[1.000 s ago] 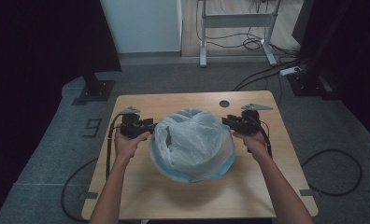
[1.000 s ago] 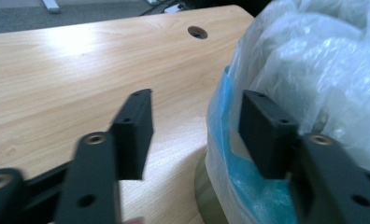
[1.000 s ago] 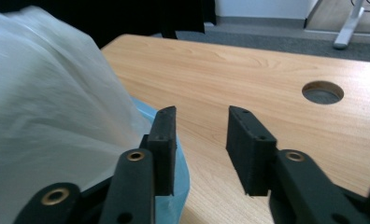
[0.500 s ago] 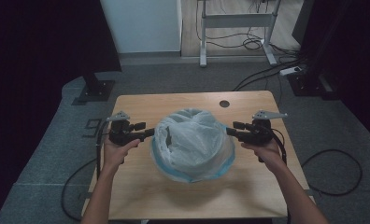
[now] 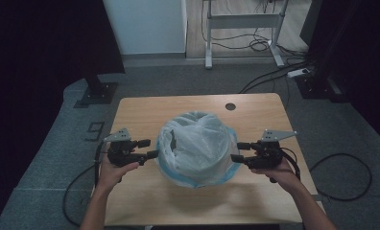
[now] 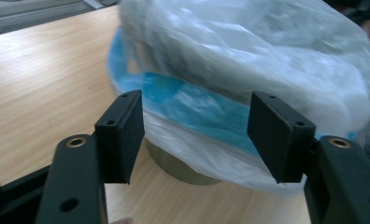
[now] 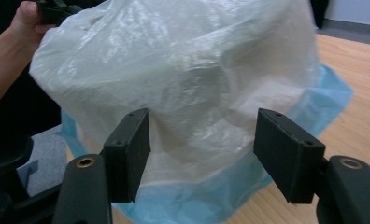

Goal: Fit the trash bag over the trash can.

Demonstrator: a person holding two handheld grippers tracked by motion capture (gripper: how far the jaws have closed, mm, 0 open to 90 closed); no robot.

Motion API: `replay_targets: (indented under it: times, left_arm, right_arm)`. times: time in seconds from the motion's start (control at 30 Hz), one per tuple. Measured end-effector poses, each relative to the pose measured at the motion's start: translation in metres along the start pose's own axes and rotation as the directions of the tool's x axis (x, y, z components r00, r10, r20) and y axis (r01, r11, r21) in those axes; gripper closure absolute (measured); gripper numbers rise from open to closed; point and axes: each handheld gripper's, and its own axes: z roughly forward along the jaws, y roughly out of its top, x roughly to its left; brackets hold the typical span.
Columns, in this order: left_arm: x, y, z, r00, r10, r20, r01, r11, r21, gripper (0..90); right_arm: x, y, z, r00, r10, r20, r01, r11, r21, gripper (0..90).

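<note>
One bagged bin (image 5: 196, 143), two grippers (image 5: 149, 149) (image 5: 239, 152), one table (image 5: 145, 110), two hands (image 5: 112, 173) (image 5: 280, 173)

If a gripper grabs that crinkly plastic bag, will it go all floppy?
Probably floppy: the plastic bag looks thin, see-through and wrinkled, so it would likely bunch and sag. It seems light and maybe slippery. The round container under it may hold its shape.

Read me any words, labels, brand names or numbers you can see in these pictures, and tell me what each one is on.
None can be read.
The plastic bag over the container and its blue edge bear no print.
The wooden table and both hand-held grippers, left and right, show no lettering.
</note>
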Motion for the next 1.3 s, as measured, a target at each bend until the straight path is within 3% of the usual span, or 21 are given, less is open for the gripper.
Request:
replay_targets:
  times: [0.43,0.57,0.9,1.0,1.23,1.3]
  left_arm:
    - [-0.009,-0.011,0.012,0.9943,0.059,0.089,-0.057,0.9980,-0.027,23.1]
    - [-0.010,-0.014,0.017,0.9936,0.061,0.095,-0.060,0.9981,-0.015,23.5]
    - [-0.013,-0.022,0.029,0.9915,0.078,0.104,-0.076,0.9967,-0.030,48.7]
    - [-0.013,-0.024,0.030,0.9891,0.087,0.118,-0.083,0.9957,-0.043,58.8]
    - [-0.010,-0.026,0.031,0.9785,0.092,0.185,-0.086,0.9955,-0.039,81.7]
    - [-0.010,-0.027,0.032,0.9786,0.090,0.185,-0.085,0.9958,-0.034,87.4]
  right_arm:
    - [0.002,-0.004,0.013,0.9989,-0.010,-0.045,0.011,1.000,0.010,35.1]
    - [0.002,-0.006,0.015,0.9988,-0.010,-0.048,0.011,1.000,0.013,35.2]
    - [0.007,-0.008,0.021,0.9985,-0.034,-0.044,0.034,0.999,0.008,45.2]
    - [0.009,-0.008,0.022,0.9983,-0.048,-0.032,0.048,0.999,0.006,53.1]
    - [0.011,-0.011,0.025,0.9948,-0.086,-0.053,0.087,0.996,0.006,76.3]
    - [0.010,-0.012,0.025,0.9946,-0.088,-0.055,0.089,0.996,0.009,82.4]
